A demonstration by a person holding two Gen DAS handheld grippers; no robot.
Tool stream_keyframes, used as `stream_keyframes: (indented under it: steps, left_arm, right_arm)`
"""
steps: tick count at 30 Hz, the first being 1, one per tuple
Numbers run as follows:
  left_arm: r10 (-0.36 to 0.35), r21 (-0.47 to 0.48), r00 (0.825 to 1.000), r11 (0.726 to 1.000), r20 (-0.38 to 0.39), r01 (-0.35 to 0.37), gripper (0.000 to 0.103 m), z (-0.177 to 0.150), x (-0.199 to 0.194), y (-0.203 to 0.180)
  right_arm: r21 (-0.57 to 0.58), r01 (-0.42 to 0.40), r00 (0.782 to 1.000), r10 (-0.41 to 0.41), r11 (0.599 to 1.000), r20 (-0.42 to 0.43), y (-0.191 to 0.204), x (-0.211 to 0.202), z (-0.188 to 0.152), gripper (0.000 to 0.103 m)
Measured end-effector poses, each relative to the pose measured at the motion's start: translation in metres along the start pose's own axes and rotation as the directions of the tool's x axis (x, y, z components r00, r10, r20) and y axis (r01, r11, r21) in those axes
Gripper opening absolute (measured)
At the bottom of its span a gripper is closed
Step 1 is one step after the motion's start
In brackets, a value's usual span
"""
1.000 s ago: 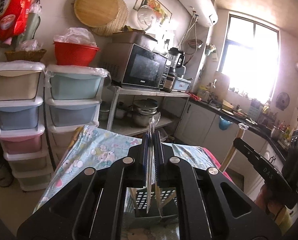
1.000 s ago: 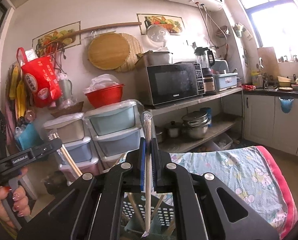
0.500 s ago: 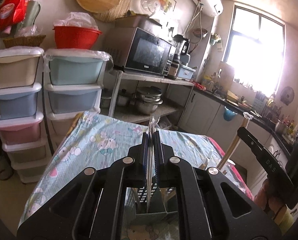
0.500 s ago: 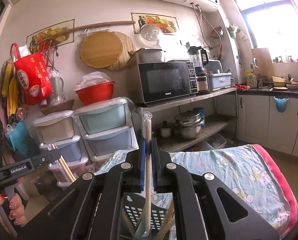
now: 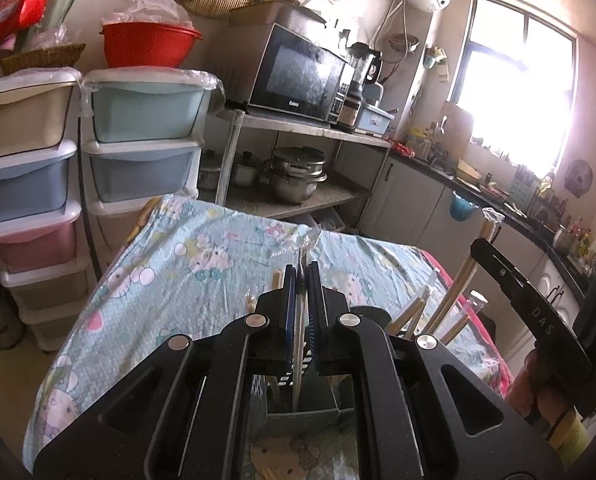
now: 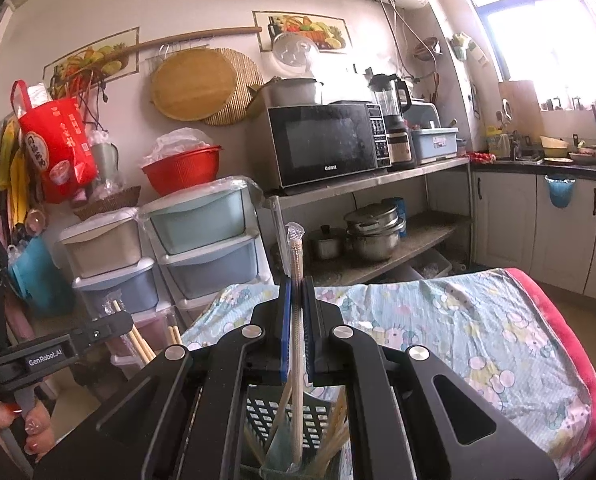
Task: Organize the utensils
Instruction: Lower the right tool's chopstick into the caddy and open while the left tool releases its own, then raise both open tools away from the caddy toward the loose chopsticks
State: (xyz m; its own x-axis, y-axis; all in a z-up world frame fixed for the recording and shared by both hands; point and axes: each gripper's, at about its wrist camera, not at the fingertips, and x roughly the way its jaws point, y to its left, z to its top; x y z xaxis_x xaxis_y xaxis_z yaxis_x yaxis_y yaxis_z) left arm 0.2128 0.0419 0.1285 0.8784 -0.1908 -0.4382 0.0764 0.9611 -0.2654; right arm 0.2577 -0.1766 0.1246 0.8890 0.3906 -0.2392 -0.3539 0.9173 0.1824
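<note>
Two wrapped pairs of chopsticks are in play, one per tool. My left gripper [image 5: 302, 280] is clenched on a plastic-sleeved pair [image 5: 298, 360] that stands nearly upright with its lower end down inside the utensil basket [image 5: 302, 414] on the cartoon-print tablecloth [image 5: 185, 272]. My right gripper [image 6: 296, 292] is likewise clamped on its own sleeved pair [image 6: 296, 344], whose tip is down in the same slotted basket [image 6: 281, 420] among loose chopsticks. I judge these light and stiff, but the film sleeve looks slippery, so a pinch around mid-length seems best; gripping near the crinkled top would catch only wrapper. Release should be gentle, since thin sticks may tip against their neighbours or snag in the basket's slots.
</note>
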Motion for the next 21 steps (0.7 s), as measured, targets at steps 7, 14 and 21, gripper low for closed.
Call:
stream_keyframes:
  steps: [7, 14, 21]
  left_arm:
    - [0.006, -0.007, 1.000, 1.000, -0.029, -0.007, 0.007, -0.007, 0.005, 0.000]
    - [0.018, -0.025, 0.999, 0.999, -0.041, -0.019, 0.032, -0.011, 0.007, 0.005]
    - [0.020, -0.045, 0.999, 0.999, -0.044, -0.022, 0.056, -0.015, 0.003, 0.009]
  right_arm:
    - [0.035, 0.002, 0.999, 0.000, 0.999, -0.041, -0.007, 0.002, -0.005, 0.030]
    - [0.048, 0.011, 0.997, -0.007, 0.999, -0.082, -0.011, 0.001, -0.012, 0.034]
    - [0.060, 0.014, 0.993, -0.007, 0.998, -0.121, -0.016, -0.004, -0.020, 0.037]
